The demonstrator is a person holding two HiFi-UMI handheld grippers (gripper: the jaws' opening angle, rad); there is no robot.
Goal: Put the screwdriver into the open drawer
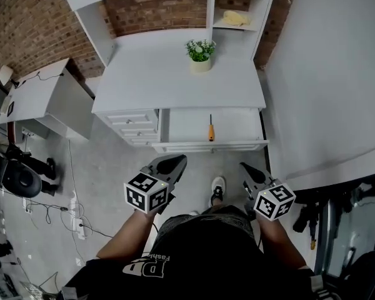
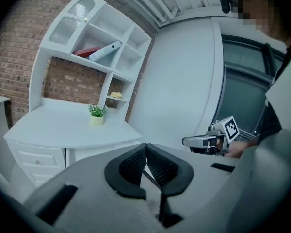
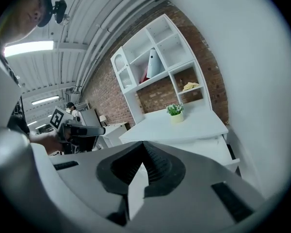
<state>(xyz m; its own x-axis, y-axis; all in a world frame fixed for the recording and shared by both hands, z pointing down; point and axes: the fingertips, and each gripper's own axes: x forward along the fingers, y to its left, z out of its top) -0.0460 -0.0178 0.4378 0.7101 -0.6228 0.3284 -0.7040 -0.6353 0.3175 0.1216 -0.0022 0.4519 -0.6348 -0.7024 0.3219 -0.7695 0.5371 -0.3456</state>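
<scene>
Lying in the open drawer (image 1: 175, 125), the screwdriver (image 1: 210, 130) is well apart from left gripper (image 1: 174, 162) and right gripper (image 1: 245, 167), both jaw pairs closed together, empty

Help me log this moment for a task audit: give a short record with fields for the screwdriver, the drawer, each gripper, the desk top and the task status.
screwdriver: lies inside the open drawer, orange handle toward the front
drawer: pulled out under the desk top, nothing else seen in it
left gripper: jaws together, empty, near the person's body
right gripper: jaws together, empty, near the person's body
desk top: carries a potted plant
task status: looks done
</scene>
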